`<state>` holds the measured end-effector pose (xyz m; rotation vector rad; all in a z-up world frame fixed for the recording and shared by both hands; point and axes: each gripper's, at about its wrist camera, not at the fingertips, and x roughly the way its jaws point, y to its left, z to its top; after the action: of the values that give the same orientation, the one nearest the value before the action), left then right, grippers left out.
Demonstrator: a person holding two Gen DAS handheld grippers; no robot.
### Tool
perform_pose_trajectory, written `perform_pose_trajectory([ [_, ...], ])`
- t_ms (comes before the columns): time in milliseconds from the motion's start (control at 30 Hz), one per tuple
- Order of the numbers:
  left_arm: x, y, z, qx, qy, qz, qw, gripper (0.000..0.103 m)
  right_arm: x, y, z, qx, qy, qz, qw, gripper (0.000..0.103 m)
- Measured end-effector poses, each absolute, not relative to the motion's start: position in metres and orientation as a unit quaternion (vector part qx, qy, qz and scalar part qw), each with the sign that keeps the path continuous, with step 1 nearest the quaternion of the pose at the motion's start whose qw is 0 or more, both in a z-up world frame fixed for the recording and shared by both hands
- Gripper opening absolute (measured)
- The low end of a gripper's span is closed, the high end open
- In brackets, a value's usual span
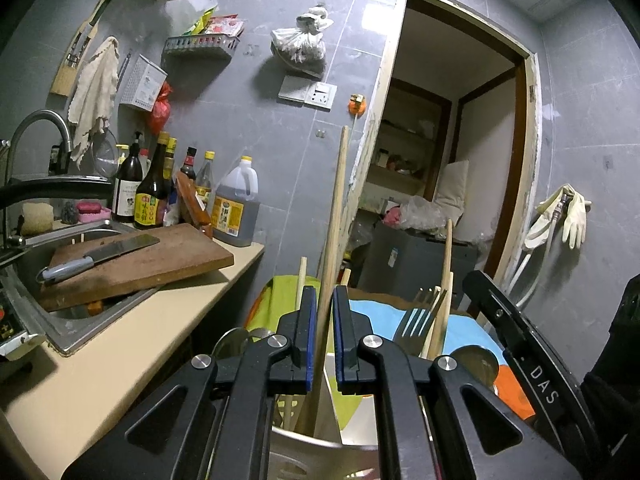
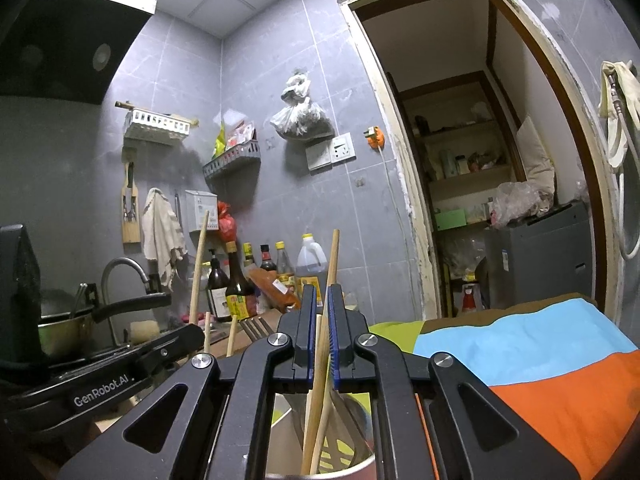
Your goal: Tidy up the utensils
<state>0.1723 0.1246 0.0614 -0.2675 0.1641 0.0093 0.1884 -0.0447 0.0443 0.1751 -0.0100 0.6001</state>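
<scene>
Left hand-held gripper (image 1: 325, 308), black with blue pads, is clamped on a long pale wooden chopstick (image 1: 334, 216) that rises almost upright between its pads and leans slightly right toward the far wall. That stick's lower end drops into a pale utensil holder (image 1: 316, 452) just below the jaws. To the right of it stand a steel fork (image 1: 414, 322), tines up, and more pale wooden sticks (image 1: 445, 276), in front of a cloth with green, blue and orange panels (image 1: 384, 320). On the left, a beige bench (image 1: 132, 344) carries a steel sink (image 1: 72, 320); a brown wooden cutting board (image 1: 160, 260) rests across the sink with a steel cleaver (image 1: 104, 254) lying on it. Dark sauce bottles and a jug of oil (image 1: 236, 204) stand at the far end of the bench against the grey tiled wall.

Right hand-held gripper (image 2: 319, 320) of the same make is clenched on a second wooden chopstick (image 2: 331, 264), tilted a little to the right, its foot inside a round steel cup (image 2: 348, 468) just beneath the jaws, beside another stick and a slotted steel spatula blade (image 2: 340, 424). From this view the left gripper's black body shows at the near left, with its own stick (image 2: 199, 264) standing well apart from the right one.
</scene>
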Motion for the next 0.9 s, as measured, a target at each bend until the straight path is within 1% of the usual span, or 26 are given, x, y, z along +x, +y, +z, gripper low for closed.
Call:
perform_pose_trajectory([
  [133,0.172,0.124,0.060,-0.133,0.093,0.004,0.987,0.006,0.185,-0.048,0.045,0.086,-0.004,0.292,0.953,0.008],
  [200,0.172,0.124,0.059,-0.132,0.099,0.004,0.986,0.006,0.184,-0.050,0.045,0.086,-0.001,0.290,0.953,0.013],
  [233,0.171,0.124,0.058,-0.132,0.100,0.003,0.986,0.006,0.182,-0.052,0.045,0.087,0.000,0.289,0.953,0.020],
  [267,0.171,0.123,0.058,-0.132,0.101,0.003,0.986,0.007,0.181,-0.053,0.045,0.088,0.001,0.289,0.953,0.022],
  [300,0.169,0.123,0.058,-0.131,0.102,0.003,0.986,0.010,0.180,-0.055,0.045,0.087,0.002,0.288,0.954,0.022],
  [367,0.167,0.124,0.058,-0.134,0.101,0.000,0.986,0.020,0.178,-0.058,0.045,0.084,0.005,0.284,0.955,0.022],
  [433,0.163,0.124,0.059,-0.139,0.101,-0.002,0.985,0.024,0.176,-0.061,0.046,0.081,0.008,0.278,0.957,0.025],
  [500,0.160,0.124,0.060,-0.139,0.102,-0.003,0.985,0.024,0.172,-0.067,0.048,0.079,0.011,0.272,0.959,0.029],
  [567,0.157,0.122,0.061,-0.135,0.106,-0.003,0.985,0.025,0.169,-0.074,0.049,0.081,0.014,0.268,0.960,0.040],
  [633,0.154,0.120,0.062,-0.132,0.111,-0.002,0.985,0.027,0.165,-0.081,0.050,0.084,0.016,0.261,0.961,0.045],
  [800,0.148,0.112,0.065,-0.122,0.125,0.000,0.985,0.031,0.157,-0.098,0.054,0.083,0.024,0.243,0.966,0.050],
  [900,0.145,0.106,0.066,-0.111,0.132,-0.001,0.985,0.036,0.152,-0.107,0.055,0.079,0.031,0.232,0.969,0.053],
])
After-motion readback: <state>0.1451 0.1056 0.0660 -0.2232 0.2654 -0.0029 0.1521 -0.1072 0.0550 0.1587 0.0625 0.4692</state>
